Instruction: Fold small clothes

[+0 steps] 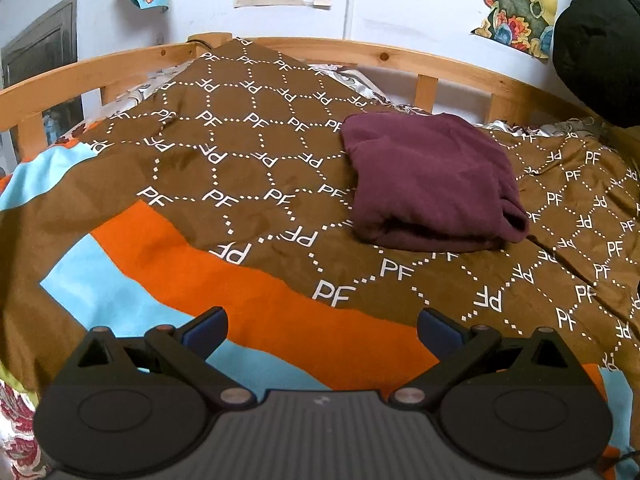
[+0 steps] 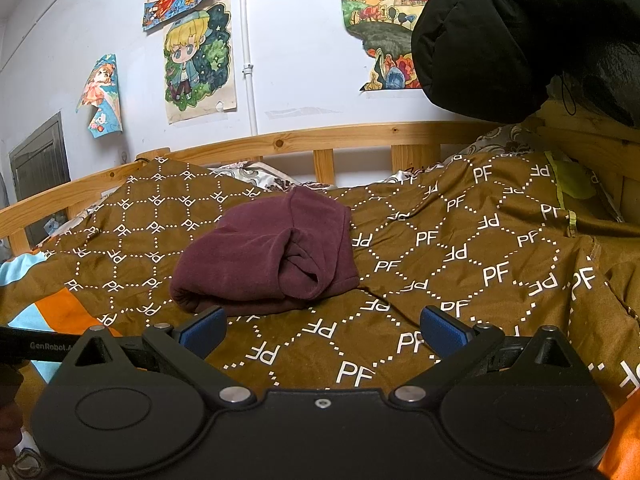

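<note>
**Folded garment at rest, both grippers free**

Nearest, the left gripper (image 1: 322, 330) and right gripper (image 2: 323, 330) hang with jaws spread wide, holding nothing. Beyond them, on the brown patterned bedspread (image 1: 256, 152), lies the maroon garment (image 2: 264, 258), already a compact folded bundle, apart from both tools. Farthest, the wooden bed rail (image 2: 288, 140). Folding appears complete; no further clothes show.

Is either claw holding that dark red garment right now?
No, the maroon garment lies folded on the brown bedspread, beyond the open right gripper.
</note>
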Motion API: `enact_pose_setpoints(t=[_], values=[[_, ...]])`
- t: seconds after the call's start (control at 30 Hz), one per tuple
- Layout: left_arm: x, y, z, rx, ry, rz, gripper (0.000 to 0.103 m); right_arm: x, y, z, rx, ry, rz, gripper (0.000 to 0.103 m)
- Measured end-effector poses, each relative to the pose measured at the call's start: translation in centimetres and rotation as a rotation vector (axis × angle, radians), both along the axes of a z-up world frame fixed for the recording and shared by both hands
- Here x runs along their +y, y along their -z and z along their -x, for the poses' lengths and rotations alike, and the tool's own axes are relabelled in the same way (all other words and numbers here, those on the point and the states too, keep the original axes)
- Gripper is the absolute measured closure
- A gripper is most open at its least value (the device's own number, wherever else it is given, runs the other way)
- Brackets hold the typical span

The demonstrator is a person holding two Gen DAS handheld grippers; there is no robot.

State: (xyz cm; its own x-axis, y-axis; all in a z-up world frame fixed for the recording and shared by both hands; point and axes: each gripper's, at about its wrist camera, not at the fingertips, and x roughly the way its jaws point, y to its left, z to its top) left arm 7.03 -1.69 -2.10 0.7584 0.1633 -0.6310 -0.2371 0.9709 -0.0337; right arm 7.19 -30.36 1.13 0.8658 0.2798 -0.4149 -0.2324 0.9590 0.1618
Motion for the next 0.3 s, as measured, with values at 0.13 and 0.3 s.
enact_pose_setpoints(t=[0.13,0.3], values=[[0.12,0.07,-0.13,0.003,0.001,0.010,0.001,0.08,0.03,0.01,-0.001,-0.001,0.002,0.001],[0.00,0.14,-0.22,0.008,0.002,0.005,0.001,0.11,0.26,0.01,0.003,-0.003,0.004,0.001]])
